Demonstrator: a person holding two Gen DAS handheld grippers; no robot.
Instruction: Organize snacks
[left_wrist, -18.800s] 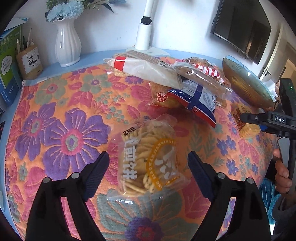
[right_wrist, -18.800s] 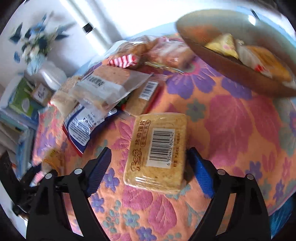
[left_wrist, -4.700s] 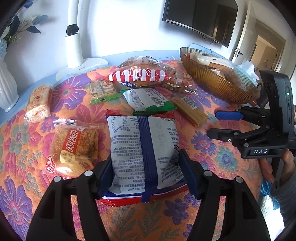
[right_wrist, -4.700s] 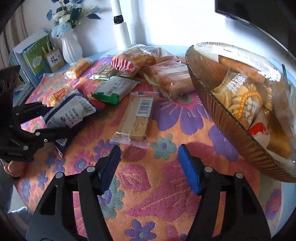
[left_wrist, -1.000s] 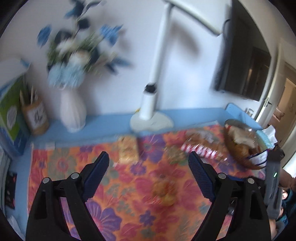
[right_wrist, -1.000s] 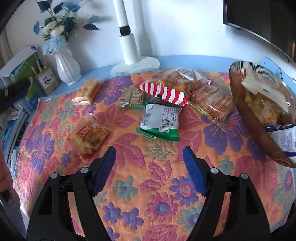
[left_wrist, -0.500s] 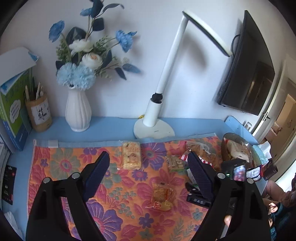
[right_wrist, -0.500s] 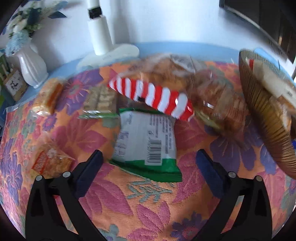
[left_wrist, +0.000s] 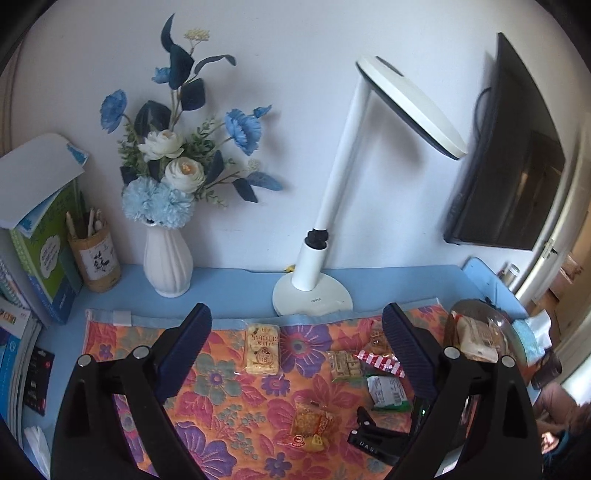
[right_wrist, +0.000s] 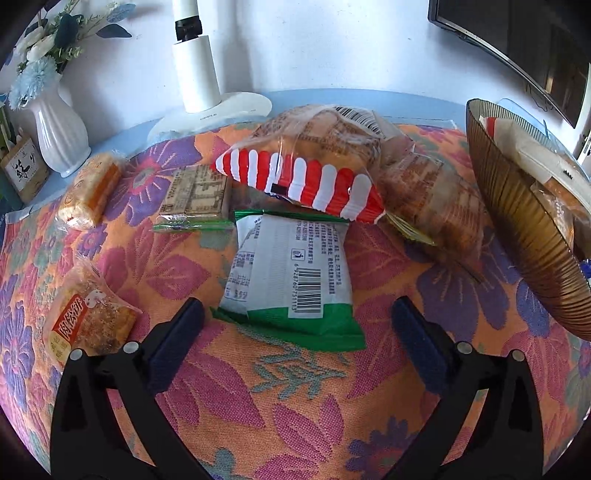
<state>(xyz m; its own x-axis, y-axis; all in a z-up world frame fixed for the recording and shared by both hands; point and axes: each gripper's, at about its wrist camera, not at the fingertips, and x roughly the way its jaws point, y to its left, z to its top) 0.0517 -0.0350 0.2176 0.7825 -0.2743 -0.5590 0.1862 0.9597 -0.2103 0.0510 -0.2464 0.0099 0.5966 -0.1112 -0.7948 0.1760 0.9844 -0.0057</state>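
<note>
The bench (left_wrist: 229, 284) is viewed from high and far by the left wrist camera. The green-and-white packet (right_wrist: 291, 277) is viewed closely from above by the right; it (left_wrist: 388, 391) is shared.

Not much legible here. The white lamp base (left_wrist: 312, 295) has "OPPLE" printed small on its front edge. The green-and-white snack packet (right_wrist: 291, 275) shows a barcode with digits along it, looks like 6 928760 751113, though I wouldn't swear to every digit. The orange snack pack (right_wrist: 88, 320) has a red strip with Chinese characters reading 肉松饼. Everything else is too small or blurry.
</note>
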